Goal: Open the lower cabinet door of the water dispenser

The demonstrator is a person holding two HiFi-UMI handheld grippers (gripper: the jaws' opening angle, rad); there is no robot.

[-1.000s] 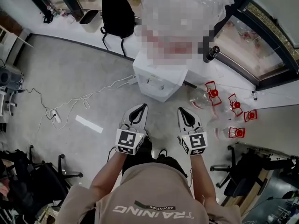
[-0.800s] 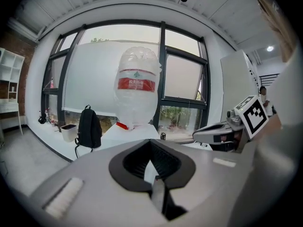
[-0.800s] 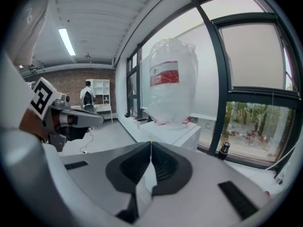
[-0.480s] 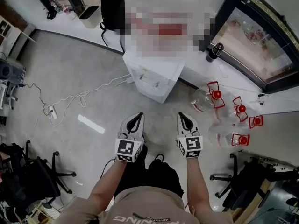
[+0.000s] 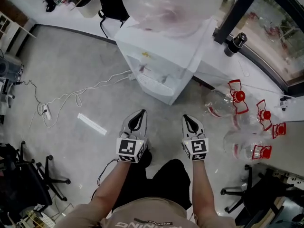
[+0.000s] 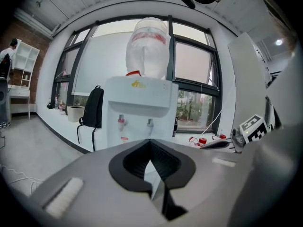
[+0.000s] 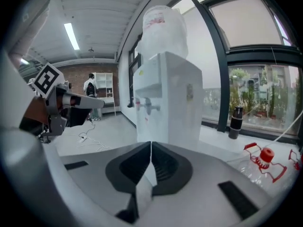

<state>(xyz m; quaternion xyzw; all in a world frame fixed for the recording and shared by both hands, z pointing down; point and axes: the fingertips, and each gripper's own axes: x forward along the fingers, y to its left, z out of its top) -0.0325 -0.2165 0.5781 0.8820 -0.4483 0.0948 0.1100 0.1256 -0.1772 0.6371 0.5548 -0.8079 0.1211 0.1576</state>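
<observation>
1. The dispenser (image 5: 164, 63) stands far centre on the grey floor (image 5: 71, 56), with a clear bottle (image 5: 166, 4) on top.
2. The left tool (image 5: 140, 112) and right tool (image 5: 186, 118) are held side by side, near. Both point toward the dispenser and are apart from it, with jaws together and nothing between them.
3. Clear jugs (image 5: 223, 101) with red caps lie on the floor at right.
4. A white cable (image 5: 76, 98) trails left to a power strip (image 5: 44, 110).
5. A black backpack (image 5: 111, 1) leans far left of the dispenser; a dark flask (image 5: 236, 42) stands far right.
</observation>
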